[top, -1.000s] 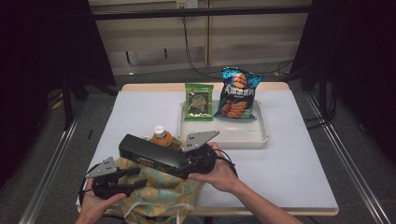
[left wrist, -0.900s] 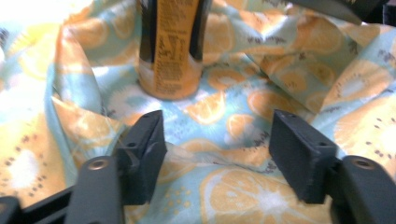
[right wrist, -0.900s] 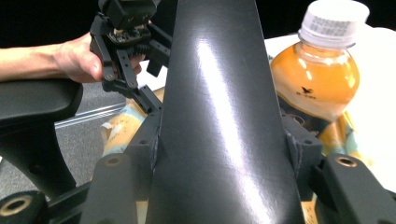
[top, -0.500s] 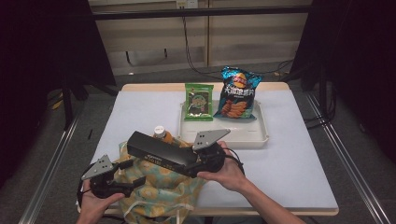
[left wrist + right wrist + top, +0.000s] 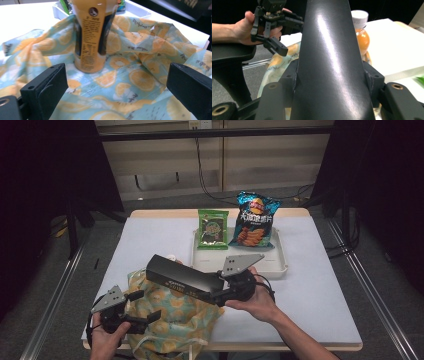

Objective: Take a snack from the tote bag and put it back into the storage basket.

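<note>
My right gripper (image 5: 221,291) is shut on one end of a long black box (image 5: 182,277), held tilted above the table. In the right gripper view the black box (image 5: 329,57) runs away from the camera, clamped on both sides by my right gripper (image 5: 332,76). Under it lies a lemon-print cloth bag (image 5: 172,320). On that cloth bag (image 5: 140,75) stands an orange juice bottle (image 5: 92,37); the high view gives just its white cap (image 5: 172,256) behind the box. My left gripper (image 5: 145,307) hovers open at the bag's near-left edge, and its wide-apart jaws (image 5: 117,75) face the bottle with nothing between them.
A white tray (image 5: 280,265) sits at the table's far middle. A green snack pack (image 5: 212,227) and a blue chip bag (image 5: 254,220) lean at its back edge. The table's front edge is just below the bag.
The right gripper has carried the black box a little right and away from me, covering more of the bottle. The left gripper has barely shifted.
</note>
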